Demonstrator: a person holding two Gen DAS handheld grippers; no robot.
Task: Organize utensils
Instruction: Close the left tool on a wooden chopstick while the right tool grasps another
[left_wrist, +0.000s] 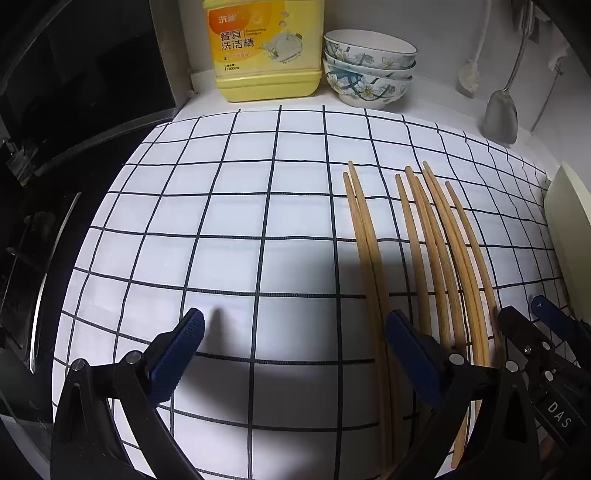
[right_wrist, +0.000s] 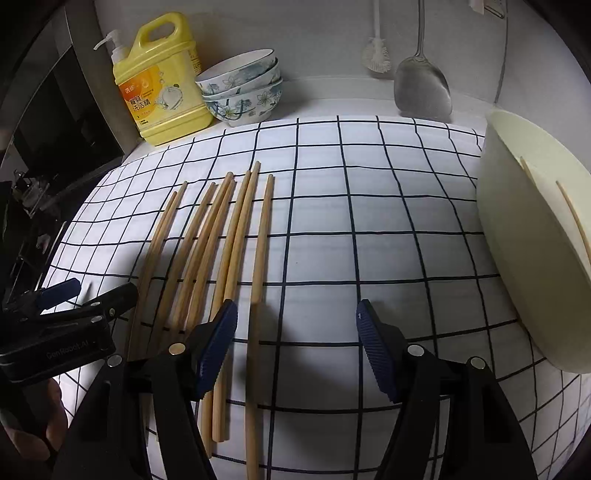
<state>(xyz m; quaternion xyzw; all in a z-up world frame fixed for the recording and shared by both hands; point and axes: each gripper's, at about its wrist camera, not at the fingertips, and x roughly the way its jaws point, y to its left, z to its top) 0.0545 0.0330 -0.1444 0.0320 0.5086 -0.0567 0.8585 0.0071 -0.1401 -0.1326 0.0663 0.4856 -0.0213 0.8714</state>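
Observation:
Several wooden chopsticks (left_wrist: 436, 251) lie side by side on the checked cloth (left_wrist: 229, 221); they also show in the right wrist view (right_wrist: 221, 236). My left gripper (left_wrist: 295, 332) is open and empty, low over the cloth just left of the chopsticks. My right gripper (right_wrist: 295, 325) is open and empty, over the near ends of the rightmost chopsticks; it shows at the right edge of the left wrist view (left_wrist: 524, 317). A cream utensil holder (right_wrist: 535, 240) stands at the right with two chopsticks (right_wrist: 572, 218) in it.
A yellow detergent jug (right_wrist: 162, 85) and a stack of floral bowls (right_wrist: 243, 88) stand at the back. A metal spatula (right_wrist: 421, 81) and a brush (right_wrist: 376, 55) hang on the back wall. A dark appliance (left_wrist: 74, 110) borders the left.

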